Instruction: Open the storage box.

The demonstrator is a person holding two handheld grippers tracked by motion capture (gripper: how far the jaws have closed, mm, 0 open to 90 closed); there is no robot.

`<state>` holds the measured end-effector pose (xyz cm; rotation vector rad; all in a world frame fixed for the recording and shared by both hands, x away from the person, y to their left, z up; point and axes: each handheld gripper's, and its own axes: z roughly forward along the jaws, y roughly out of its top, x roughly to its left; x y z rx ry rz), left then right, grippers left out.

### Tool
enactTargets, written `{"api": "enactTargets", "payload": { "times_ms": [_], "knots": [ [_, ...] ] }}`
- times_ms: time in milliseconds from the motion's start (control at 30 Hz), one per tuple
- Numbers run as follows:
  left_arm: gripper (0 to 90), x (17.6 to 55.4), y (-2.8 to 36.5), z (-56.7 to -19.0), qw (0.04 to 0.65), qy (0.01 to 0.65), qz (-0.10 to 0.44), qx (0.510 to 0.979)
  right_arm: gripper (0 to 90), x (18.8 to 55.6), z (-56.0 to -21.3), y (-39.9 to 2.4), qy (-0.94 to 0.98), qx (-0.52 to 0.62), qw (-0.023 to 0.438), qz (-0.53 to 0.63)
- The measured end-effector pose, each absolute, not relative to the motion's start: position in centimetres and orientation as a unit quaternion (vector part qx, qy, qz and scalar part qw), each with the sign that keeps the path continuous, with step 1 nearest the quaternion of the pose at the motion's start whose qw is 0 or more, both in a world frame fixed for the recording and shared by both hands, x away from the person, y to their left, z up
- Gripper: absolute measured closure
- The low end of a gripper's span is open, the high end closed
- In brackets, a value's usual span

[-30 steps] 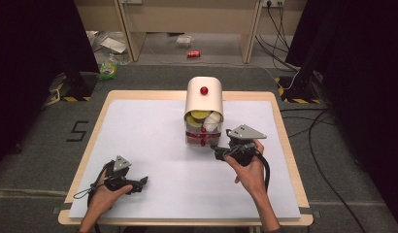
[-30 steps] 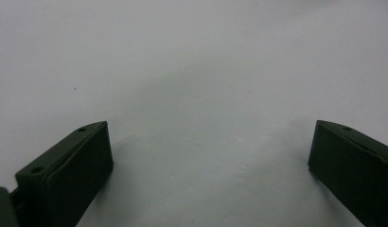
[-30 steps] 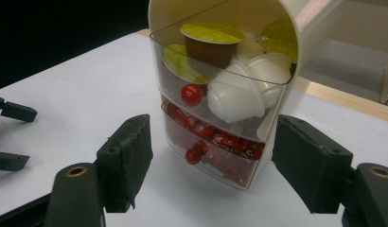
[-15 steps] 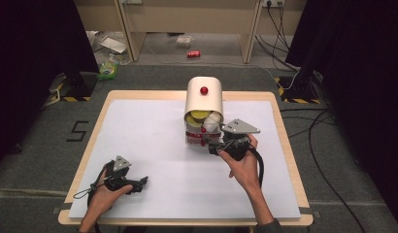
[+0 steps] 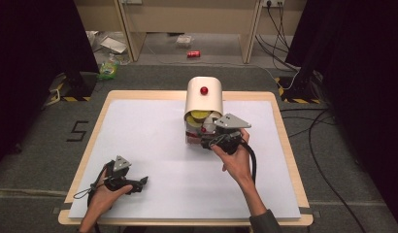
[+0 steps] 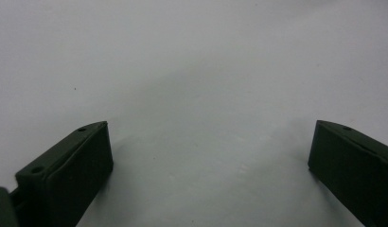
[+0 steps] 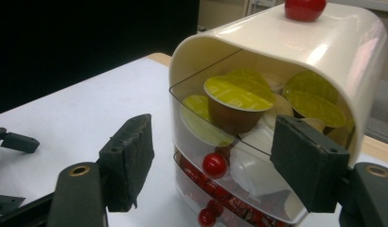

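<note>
Capsule dispenser (image 5: pixel 204 99) stands at the far middle of the table (image 5: pixel 139 126), directly ahead of the right gripper (image 7: pixel 211 165). A cream dome lid with a red top knob (image 7: pixel 304 8) sits over two clear drawers. The upper drawer (image 7: pixel 216 118) is pulled partway out and filled with yellow-lidded capsules (image 7: pixel 237 92); the lower drawer (image 7: pixel 230 208) holds red items.

Right gripper: jaws partly open, nothing gripped. In the last second they have been closing a little, with nothing pinched between the pads. The small red drawer knob (image 7: pixel 214 164) lies between the two fingers, slightly beyond the tips; contact cannot be confirmed.

Left gripper (image 5: pixel 126 180): jaws wide open, empty, with bare white table surface between its fingers (image 6: pixel 76 165); well apart from the dispenser.

Handling, as judged:
- The body is thin moulded plastic: stiff, glossy, likely slippery on the curved dome. Light when empty, though some weight is added by the capsule load.
- The clear drawer walls look thin and could crack or flex if squeezed hard. Pinching the front panel is not advised.
- The drawer knob is the best grip point: small, round and smooth, so it should be centred between the pads before closing, or it may pop out sideways.
- The unit may slide on the smooth table when a drawer is pushed or pulled; bracing of the dome by the free gripper is suggested.
- Capsules are loose and can spill if the unit is tipped.
</note>
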<state>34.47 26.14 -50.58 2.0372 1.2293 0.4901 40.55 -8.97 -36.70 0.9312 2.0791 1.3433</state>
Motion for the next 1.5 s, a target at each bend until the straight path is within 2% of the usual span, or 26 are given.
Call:
{"api": "enactTargets", "payload": {
  "times_ms": [533,1500],
  "knots": [
    [0.0,34.5,26.2,-50.6,0.348,0.474,0.189,0.786,29.8,42.2,-37.7,-8.8,0.764,0.344,0.254,0.484],
    [0.0,34.5,26.2,-50.6,0.349,0.474,0.189,0.786,30.9,39.1,-37.0,-9.0,0.8,0.319,0.232,0.452]
  ]
}}
